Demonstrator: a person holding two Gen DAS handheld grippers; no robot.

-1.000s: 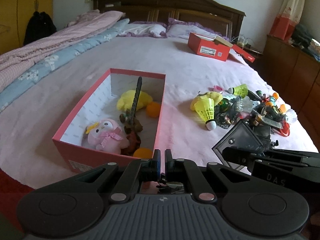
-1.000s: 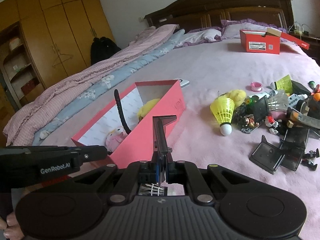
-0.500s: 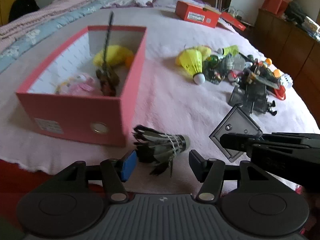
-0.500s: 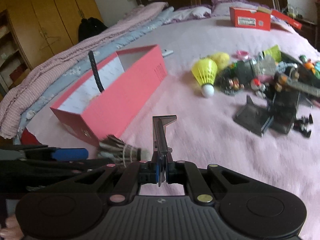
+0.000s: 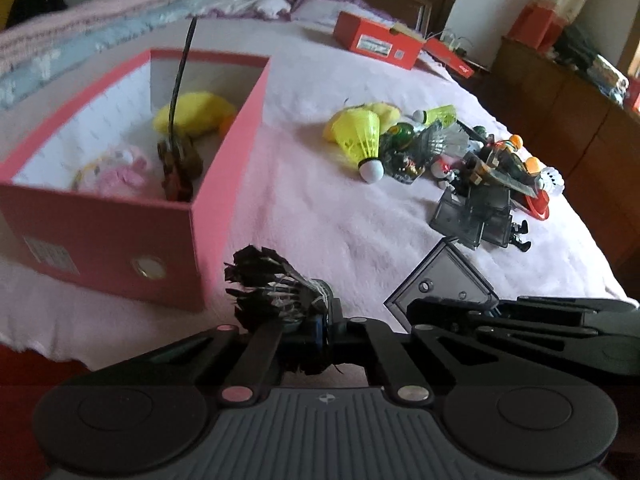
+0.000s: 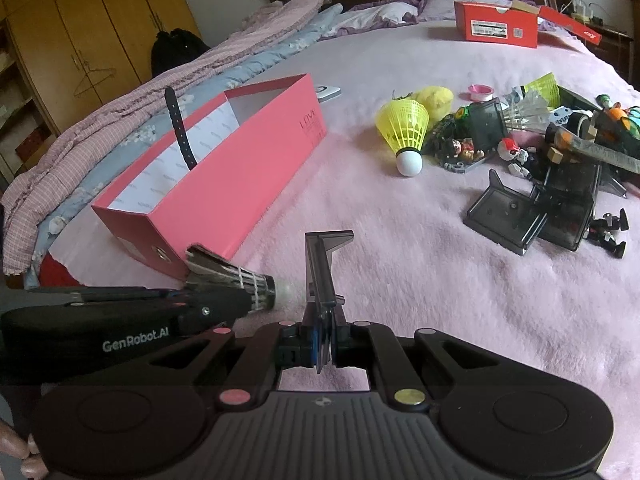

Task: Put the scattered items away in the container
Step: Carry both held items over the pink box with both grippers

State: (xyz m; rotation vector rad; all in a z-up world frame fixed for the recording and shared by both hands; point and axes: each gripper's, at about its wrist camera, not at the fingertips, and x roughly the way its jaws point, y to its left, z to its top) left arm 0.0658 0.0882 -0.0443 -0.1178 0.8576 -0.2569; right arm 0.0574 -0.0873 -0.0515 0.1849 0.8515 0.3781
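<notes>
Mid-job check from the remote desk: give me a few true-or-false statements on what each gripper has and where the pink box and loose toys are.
1. The left gripper is shut on the black shuttlecock. True.
2. The right gripper is empty. False: it pinches a dark plastic piece.
3. The yellow shuttlecock is inside the pink box. False: it lies on the bedspread.
4. A yellow plush sits in the pink box. True.

Pink box (image 6: 256, 168), black-feathered shuttlecock (image 5: 272, 288), neon-yellow shuttlecock (image 6: 404, 128), smoky-grey plastic piece (image 6: 320, 268), pink bedspread (image 6: 400, 260)
</notes>
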